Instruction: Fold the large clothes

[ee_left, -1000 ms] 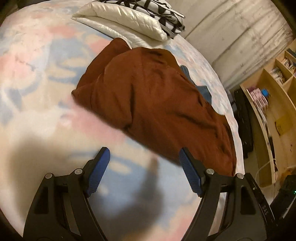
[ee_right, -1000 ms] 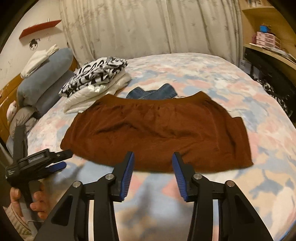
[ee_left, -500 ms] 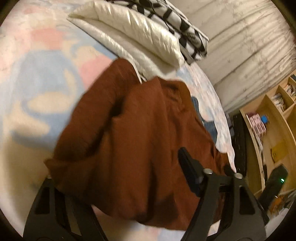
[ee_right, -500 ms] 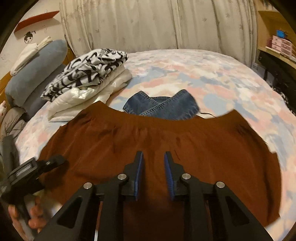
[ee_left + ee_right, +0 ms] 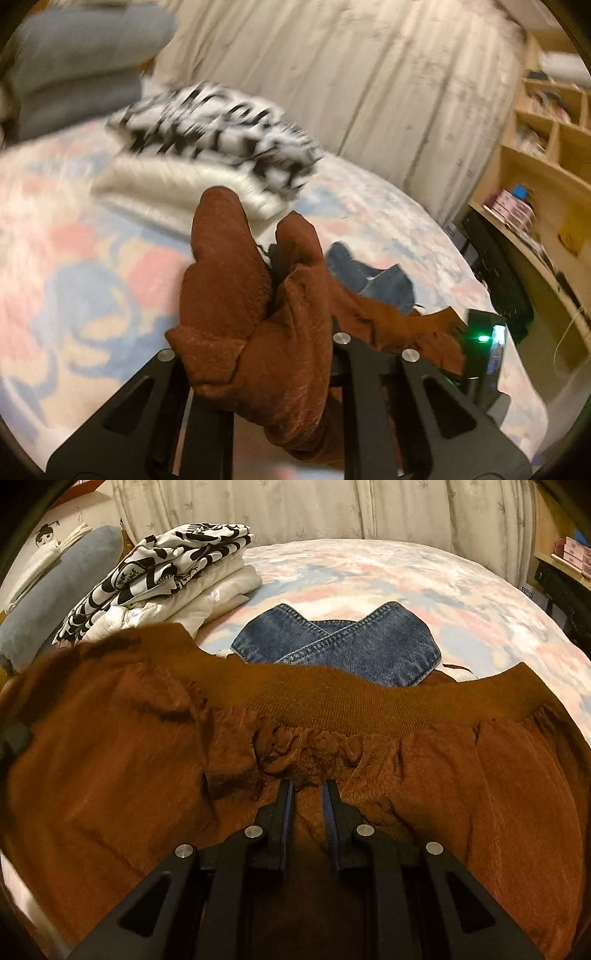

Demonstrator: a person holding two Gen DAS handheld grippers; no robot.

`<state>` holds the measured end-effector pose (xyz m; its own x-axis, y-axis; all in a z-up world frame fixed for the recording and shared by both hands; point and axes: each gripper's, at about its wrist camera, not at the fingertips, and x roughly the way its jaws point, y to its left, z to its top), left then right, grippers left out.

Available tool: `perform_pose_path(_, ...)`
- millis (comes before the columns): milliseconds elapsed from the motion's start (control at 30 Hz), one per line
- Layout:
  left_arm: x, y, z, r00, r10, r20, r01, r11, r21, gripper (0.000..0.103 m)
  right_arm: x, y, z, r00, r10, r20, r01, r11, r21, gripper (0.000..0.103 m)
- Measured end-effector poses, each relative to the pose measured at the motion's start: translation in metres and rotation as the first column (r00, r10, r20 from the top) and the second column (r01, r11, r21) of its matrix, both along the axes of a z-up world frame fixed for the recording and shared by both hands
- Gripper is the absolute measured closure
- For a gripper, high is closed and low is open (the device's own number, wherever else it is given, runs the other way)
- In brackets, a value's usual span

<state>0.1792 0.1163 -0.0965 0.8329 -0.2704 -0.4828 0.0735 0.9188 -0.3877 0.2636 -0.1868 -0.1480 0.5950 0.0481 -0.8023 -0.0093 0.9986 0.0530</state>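
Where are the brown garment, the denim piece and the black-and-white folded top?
brown garment [image 5: 369,698]: right wrist view, ribbed hem band.
denim piece [image 5: 384,646]: right wrist view, right flap.
black-and-white folded top [image 5: 166,565]: right wrist view, printed upper face.

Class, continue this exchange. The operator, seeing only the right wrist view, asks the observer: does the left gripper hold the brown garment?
Observer: Yes. The left gripper, whose jaws have just been closing, is shut on a bunch of the brown garment.
Operator: Can you see its fingertips?
Observer: No, the cloth drapes over them.
Operator: Anything else nearby?
Observer: A black unit with a green light shows to the right of the bunch.
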Motion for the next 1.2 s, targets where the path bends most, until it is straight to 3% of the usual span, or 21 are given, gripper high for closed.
perform_pose_path(233, -0.015, -0.041, 0.033, 0.994, -0.072, 0.079, 0.065, 0.994, 0.092, 0.091, -0.001, -0.006, -0.004, 1.0, 0.001, 0.011, -0.001, 0.999, 0.039, 0.085)
perform_pose_path(533, -0.025, -0.078, 0.05, 0.99, -0.111, 0.087, 0.097, 0.983, 0.154, 0.091, -0.013, -0.015, 0.001, 1.0, 0.012, -0.009, -0.012, 0.997, 0.081, 0.085)
perform_pose_path(633, -0.028, -0.094, 0.058, 0.985, -0.141, 0.095, 0.123, 0.977, 0.176, 0.091, -0.02, -0.025, 0.013, 0.999, 0.031, -0.036, -0.026, 0.99, 0.136, 0.085)
perform_pose_path(800, -0.029, -0.137, 0.067, 0.973, -0.209, 0.098, 0.188, 0.963, 0.191, 0.091, -0.053, -0.08, 0.056, 0.997, -0.046, 0.055, 0.037, 0.986, 0.16, 0.085)
perform_pose_path(967, -0.035, -0.208, 0.07, 0.946, -0.307, 0.108, 0.281, 0.938, 0.202, 0.091, -0.097, -0.164, 0.088, 0.96, -0.227, 0.164, 0.209, 0.971, 0.119, 0.085)
perform_pose_path(1100, -0.045, -0.272, 0.058, 0.912, -0.399, 0.093, 0.373, 0.903, 0.212, 0.092, -0.127, -0.218, 0.092, 0.923, -0.336, 0.189, 0.324, 0.942, 0.09, 0.085)
perform_pose_path(1200, -0.057, -0.325, 0.033, 0.883, -0.467, 0.054, 0.439, 0.86, 0.259, 0.093, -0.145, -0.245, 0.088, 0.899, -0.393, 0.191, 0.381, 0.919, 0.1, 0.085)
